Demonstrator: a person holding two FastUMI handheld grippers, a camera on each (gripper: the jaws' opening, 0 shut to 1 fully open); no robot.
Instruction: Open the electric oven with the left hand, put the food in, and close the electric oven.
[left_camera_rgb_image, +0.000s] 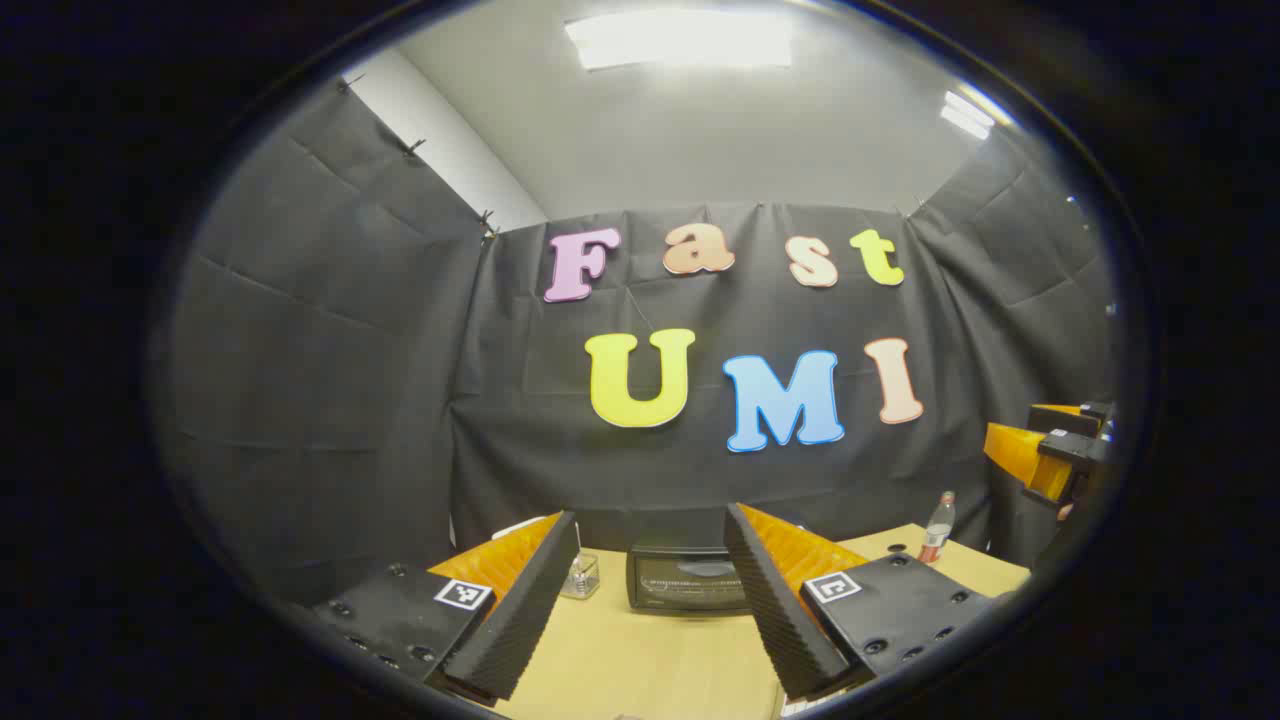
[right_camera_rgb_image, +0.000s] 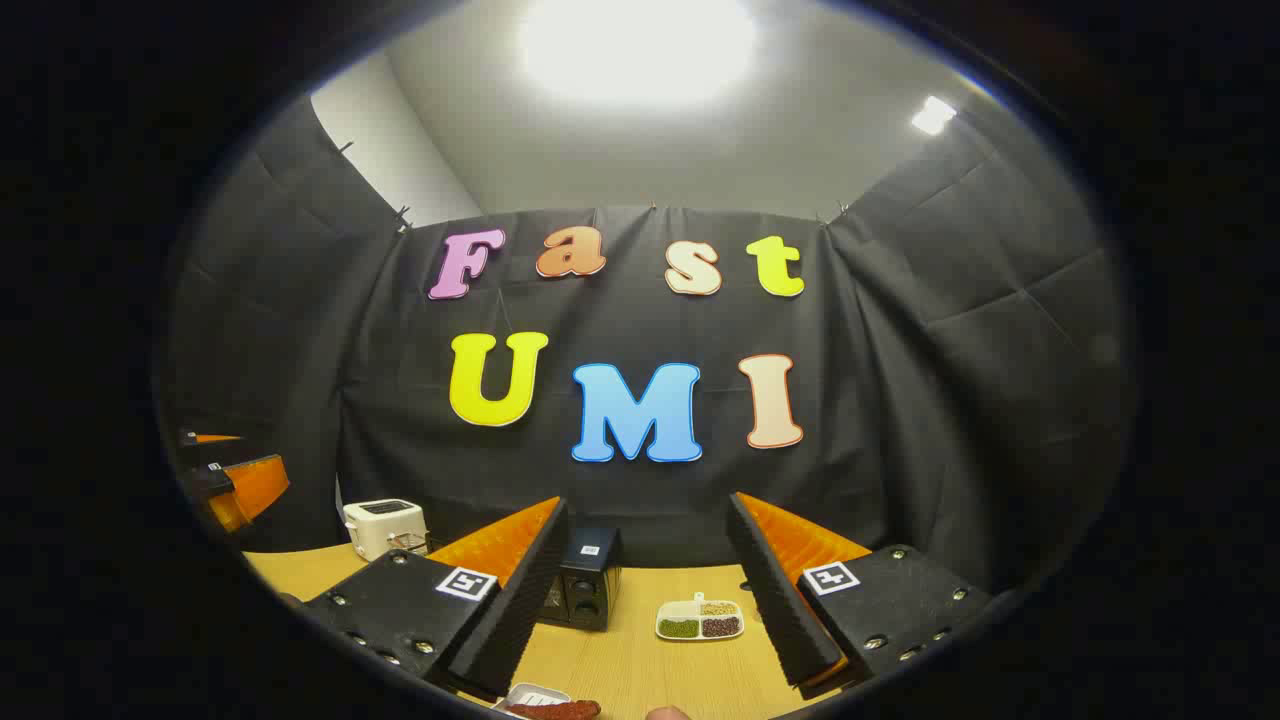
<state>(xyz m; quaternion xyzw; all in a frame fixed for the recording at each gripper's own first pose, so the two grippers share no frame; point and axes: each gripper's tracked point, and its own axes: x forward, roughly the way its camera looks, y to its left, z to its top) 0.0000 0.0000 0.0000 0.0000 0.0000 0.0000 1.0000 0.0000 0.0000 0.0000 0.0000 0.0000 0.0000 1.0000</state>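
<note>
The black electric oven (left_camera_rgb_image: 688, 580) stands at the back of the wooden table (left_camera_rgb_image: 640, 660), its glass door shut, straight ahead between the fingers of my left gripper (left_camera_rgb_image: 650, 525), which is open and empty. In the right gripper view the oven (right_camera_rgb_image: 585, 590) shows partly behind my right gripper's left finger (right_camera_rgb_image: 520, 600). My right gripper (right_camera_rgb_image: 648, 505) is open and holds nothing. A reddish piece of food (right_camera_rgb_image: 555, 709) lies on a small white dish (right_camera_rgb_image: 530, 695) at the near table edge. The other gripper shows at the far right (left_camera_rgb_image: 1050, 455) and far left (right_camera_rgb_image: 235, 480) of the views.
A white toaster (right_camera_rgb_image: 383, 527) stands at the back left of the table. A white divided dish (right_camera_rgb_image: 700, 620) holds green, brown and tan grains. A small glass container (left_camera_rgb_image: 582, 575) sits left of the oven, and a red-labelled bottle (left_camera_rgb_image: 936, 530) stands at the right.
</note>
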